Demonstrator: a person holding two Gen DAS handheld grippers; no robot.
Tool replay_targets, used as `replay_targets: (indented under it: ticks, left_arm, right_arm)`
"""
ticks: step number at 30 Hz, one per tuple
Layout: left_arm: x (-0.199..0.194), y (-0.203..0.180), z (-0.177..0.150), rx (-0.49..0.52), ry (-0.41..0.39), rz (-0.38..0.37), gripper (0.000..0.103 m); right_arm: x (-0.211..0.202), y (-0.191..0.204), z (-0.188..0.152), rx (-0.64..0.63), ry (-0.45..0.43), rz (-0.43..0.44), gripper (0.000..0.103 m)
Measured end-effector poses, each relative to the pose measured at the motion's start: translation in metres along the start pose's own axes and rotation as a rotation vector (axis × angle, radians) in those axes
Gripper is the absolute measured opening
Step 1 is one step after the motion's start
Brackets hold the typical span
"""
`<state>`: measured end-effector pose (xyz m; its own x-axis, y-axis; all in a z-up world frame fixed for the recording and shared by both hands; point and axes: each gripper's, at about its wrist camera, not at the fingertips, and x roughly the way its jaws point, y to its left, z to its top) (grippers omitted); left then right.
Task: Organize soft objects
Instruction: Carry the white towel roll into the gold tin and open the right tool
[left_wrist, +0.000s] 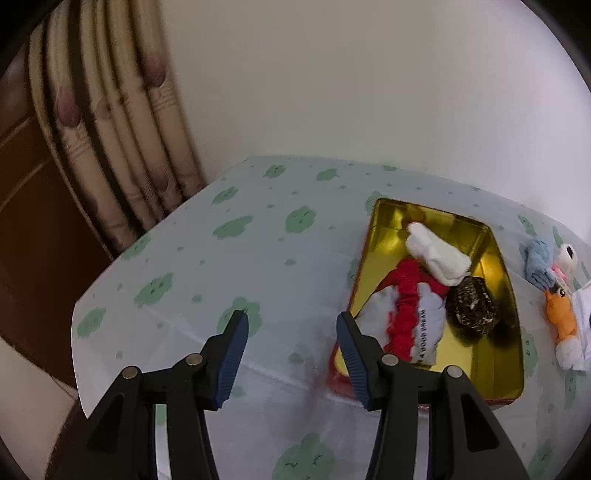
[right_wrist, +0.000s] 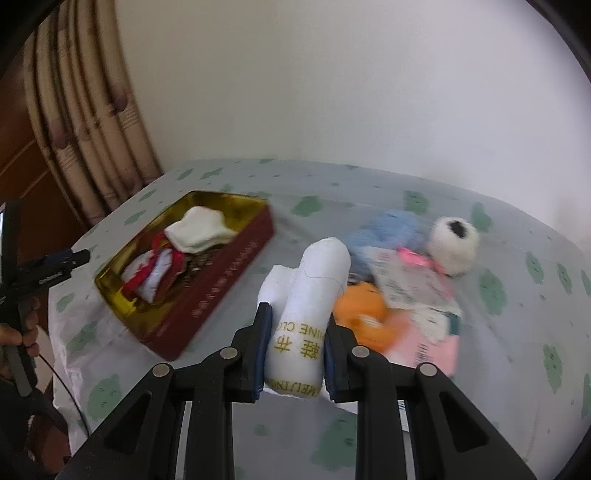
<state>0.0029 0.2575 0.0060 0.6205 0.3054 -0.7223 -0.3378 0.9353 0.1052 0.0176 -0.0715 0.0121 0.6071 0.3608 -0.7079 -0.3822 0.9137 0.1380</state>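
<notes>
A gold-lined red tin (left_wrist: 491, 240) (right_wrist: 229, 273) lies on the table. In it lie a white sock (left_wrist: 437, 254) (right_wrist: 199, 229), a red and white cloth (left_wrist: 410, 314) (right_wrist: 155, 266) and a dark woven piece (left_wrist: 471, 306). My right gripper (right_wrist: 297, 328) is shut on a rolled white cloth (right_wrist: 314, 295) with gold lettering, held above the table to the right of the tin. My left gripper (left_wrist: 291, 325) is open and empty, just left of the tin. A blue cloth (right_wrist: 388, 229) (left_wrist: 539, 258), an orange plush (right_wrist: 364, 314) (left_wrist: 561, 314) and a white fluffy toy (right_wrist: 454, 240) lie right of the tin.
The table wears a pale cloth with green shapes (left_wrist: 258, 240) (right_wrist: 517, 332). Paper tags and a pink card (right_wrist: 424, 325) lie among the toys. A curtain (left_wrist: 122, 129) hangs at the back left beside a white wall. The person's hand (right_wrist: 22, 332) holds the left gripper's handle.
</notes>
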Motion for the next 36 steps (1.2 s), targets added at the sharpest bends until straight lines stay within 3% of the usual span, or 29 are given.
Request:
replay_targets:
  ticks: [17,26,36]
  left_arm:
    - [0.015,0.029,-0.019,-0.074,0.023,0.055,0.051]
    - [0.023,0.042,-0.021,-0.127,0.049,0.048,0.051]
    - [0.025,0.056,-0.021,-0.201,0.065,0.021,0.051]
  right_arm:
    - [0.045,0.099,0.032,-0.174,0.048,0.106,0.023]
    - [0.077,0.134,0.046,-0.208,0.075,0.114,0.023]
    - [0.107,0.146,0.039,-0.204,0.137,0.108,0.027]
